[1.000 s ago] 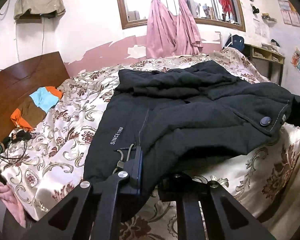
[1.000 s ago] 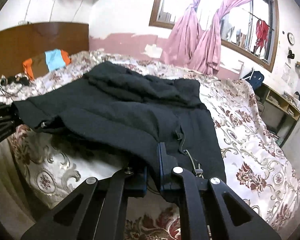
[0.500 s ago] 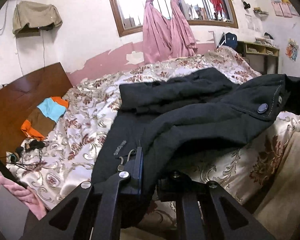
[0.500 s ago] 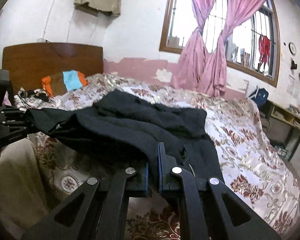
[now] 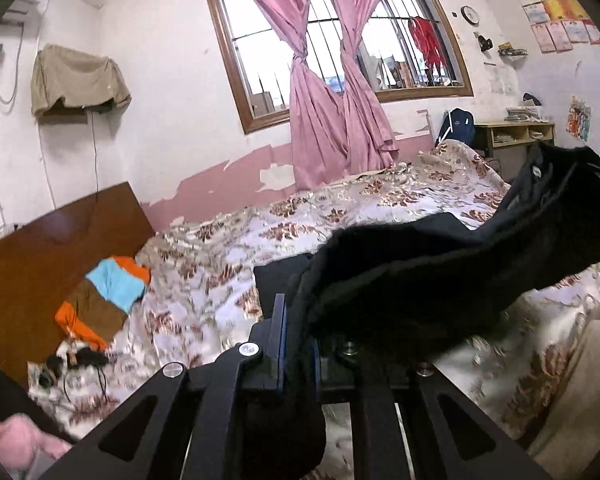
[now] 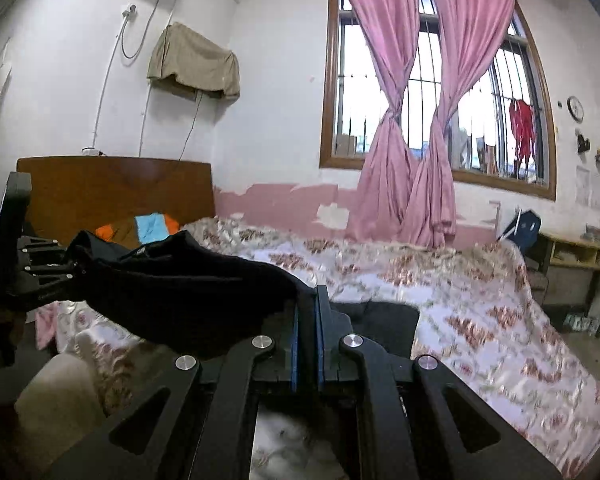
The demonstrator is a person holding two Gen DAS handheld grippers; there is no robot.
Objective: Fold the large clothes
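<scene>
A large black garment (image 5: 420, 272) hangs stretched in the air between both grippers, above the near edge of the floral bed (image 5: 340, 216). My left gripper (image 5: 296, 320) is shut on one end of it. My right gripper (image 6: 306, 312) is shut on the other end, and the black garment (image 6: 188, 288) runs left from it toward the left gripper (image 6: 40, 276). In the left wrist view the right gripper (image 5: 596, 184) shows at the far right. A lower part of the cloth (image 6: 380, 316) still lies on the bed behind the fingers.
A folded orange, blue and brown cloth (image 5: 104, 296) lies by the wooden headboard (image 5: 40, 264). Cables and headphones (image 5: 72, 364) lie on the bed's left edge. Pink curtains (image 6: 420, 128) hang at the window. A desk with shelves (image 6: 576, 256) stands right of the bed.
Both grippers have lifted the black garment up off the bed. It lay spread on the bed before and is now held raised and stretched between them, and both views tilted upward.
</scene>
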